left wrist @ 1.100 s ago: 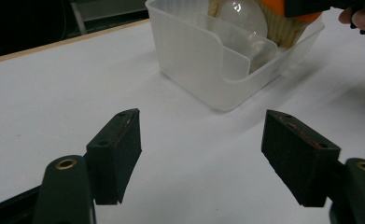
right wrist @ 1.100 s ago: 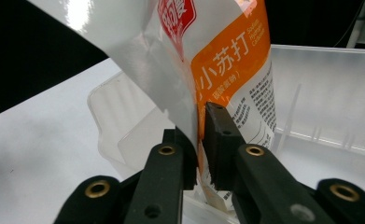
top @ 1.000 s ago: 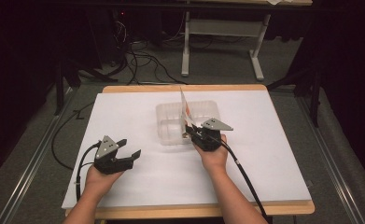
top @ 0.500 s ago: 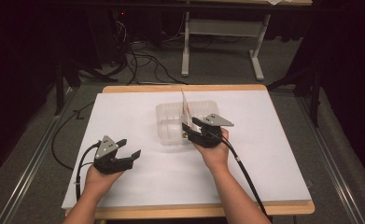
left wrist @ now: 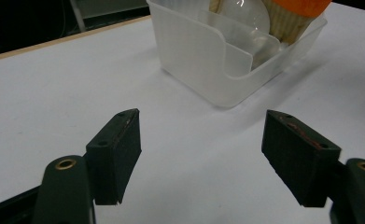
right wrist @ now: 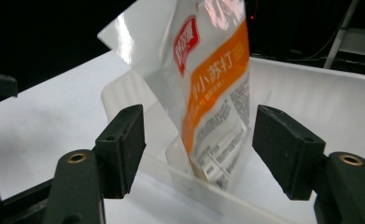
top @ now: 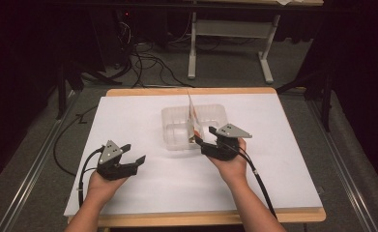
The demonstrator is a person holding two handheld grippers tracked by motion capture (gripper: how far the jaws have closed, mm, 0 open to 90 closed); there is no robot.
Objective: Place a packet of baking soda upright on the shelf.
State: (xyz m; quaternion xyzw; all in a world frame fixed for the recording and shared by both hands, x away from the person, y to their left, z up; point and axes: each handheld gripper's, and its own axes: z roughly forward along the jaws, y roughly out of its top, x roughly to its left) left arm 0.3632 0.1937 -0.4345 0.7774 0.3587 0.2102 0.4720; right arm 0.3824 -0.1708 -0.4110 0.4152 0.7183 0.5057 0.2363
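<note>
From the high view I note the snack packet [top: 192, 116] standing upright in the clear plastic tray [top: 174, 133], its lower end just ahead of my right gripper [top: 203, 137]. My left gripper [top: 133, 154] rests well apart, jaws spread, empty.

In the left gripper view the tray [left wrist: 208, 70] sits ahead, untouched.

In the right gripper view the jaws have just been opening; the packet [right wrist: 213, 93] stands beyond the wide jaws, unpressed.

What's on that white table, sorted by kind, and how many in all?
Grippers: 2, left gripper and right gripper, both open
Clear plastic bins: 1, bin
Snack packets: 1, packet, standing in the bin
Total: 4
</note>
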